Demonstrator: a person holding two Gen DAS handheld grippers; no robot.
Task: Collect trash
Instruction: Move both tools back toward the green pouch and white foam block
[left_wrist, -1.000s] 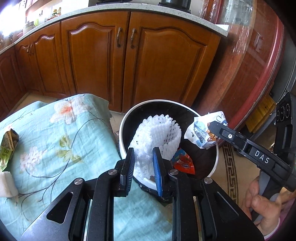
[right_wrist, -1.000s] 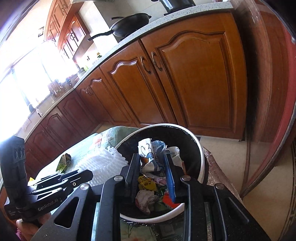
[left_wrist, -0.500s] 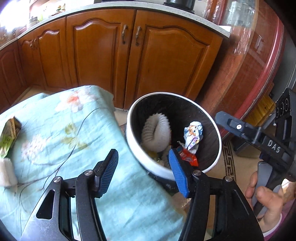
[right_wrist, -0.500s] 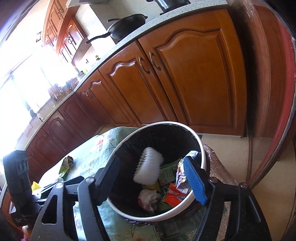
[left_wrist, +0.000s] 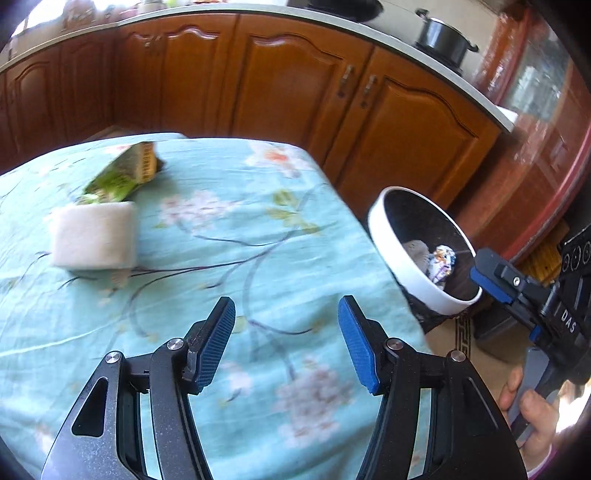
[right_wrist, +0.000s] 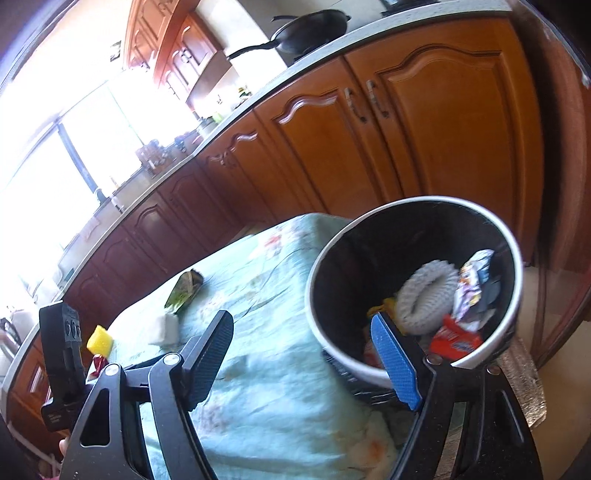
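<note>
Now both sets of fingers are spread and empty: the left gripper (left_wrist: 286, 341) hangs over the floral tablecloth (left_wrist: 229, 236), the right gripper (right_wrist: 306, 363) straddles the near rim of the trash bin (right_wrist: 517, 258). Both have just been opening, nothing between them.

Risks, as I judge them:
1. Left view is smeared; a reach at this pace could overshoot the white foam block (left_wrist: 92, 236) at 10 o'clock and only shove it.
2. Green wrapper (left_wrist: 123, 175) touches the block's far edge; a wide pinch may drag both, or crush the soft foam.
3. Right blue finger sits over the rim; a careless swing could tip the bin off the table's end.

Bin: white rim, black liner, holds a white foam net (right_wrist: 430, 295) and crumpled wrappers (right_wrist: 469, 291). A yellow sponge (right_wrist: 99, 336) lies at 9 o'clock.
</note>
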